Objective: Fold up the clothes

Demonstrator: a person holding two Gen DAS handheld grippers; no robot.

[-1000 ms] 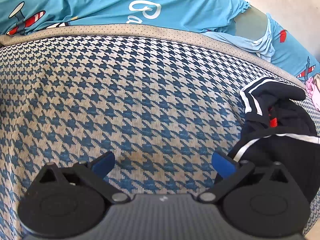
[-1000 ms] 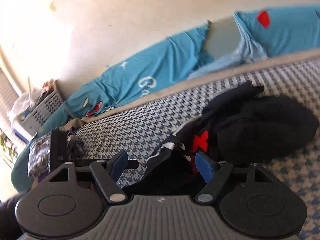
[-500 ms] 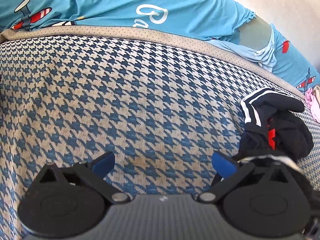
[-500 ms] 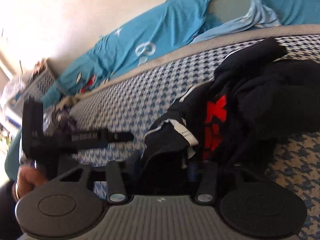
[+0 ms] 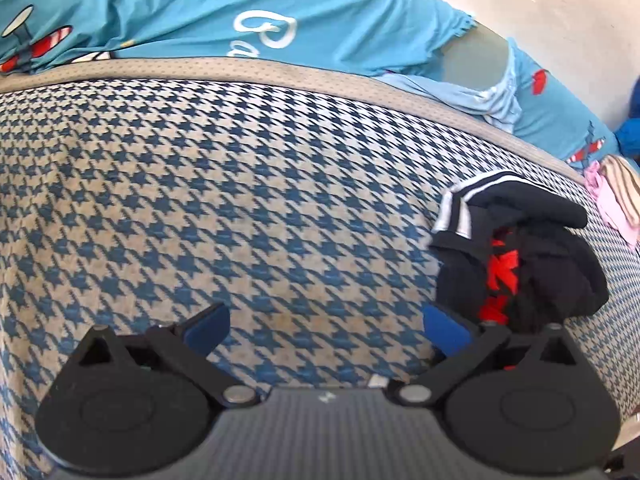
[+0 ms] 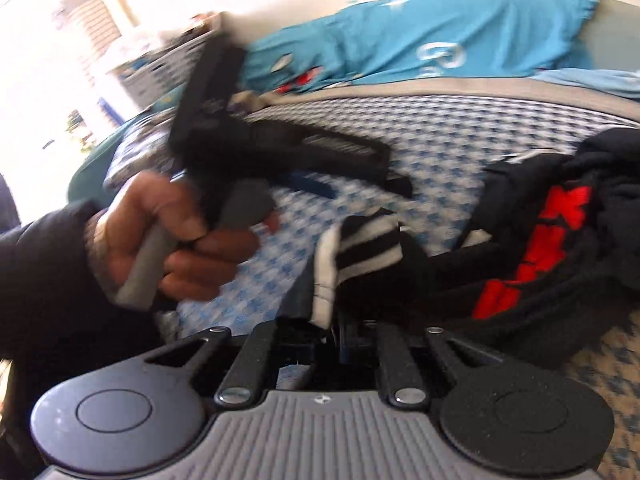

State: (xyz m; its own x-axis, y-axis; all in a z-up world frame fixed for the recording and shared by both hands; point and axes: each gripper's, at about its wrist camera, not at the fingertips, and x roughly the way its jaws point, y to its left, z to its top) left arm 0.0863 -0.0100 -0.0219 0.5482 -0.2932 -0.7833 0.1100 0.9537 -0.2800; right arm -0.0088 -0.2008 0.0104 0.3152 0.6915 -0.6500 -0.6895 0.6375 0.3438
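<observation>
Left wrist view: one left gripper [image 5: 326, 326], jaws spread wide and empty, hangs over the houndstooth mattress [image 5: 240, 200]; one crumpled black garment [image 5: 520, 256] lies just right of it.

Right wrist view: the right gripper [image 6: 324, 320], jaws having just closed, pinches the garment's one striped cuff [image 6: 352, 252]; one hand [image 6: 176, 236] grips the left gripper's handle left of the garment.

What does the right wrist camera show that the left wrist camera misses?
Only the right wrist view shows the person's hand holding the left tongs, and the right tongs, just closing, pinching the black garment's striped cuff. Only the left wrist view shows pink clothes. Both show the houndstooth bed cover and blue bedding.
</observation>
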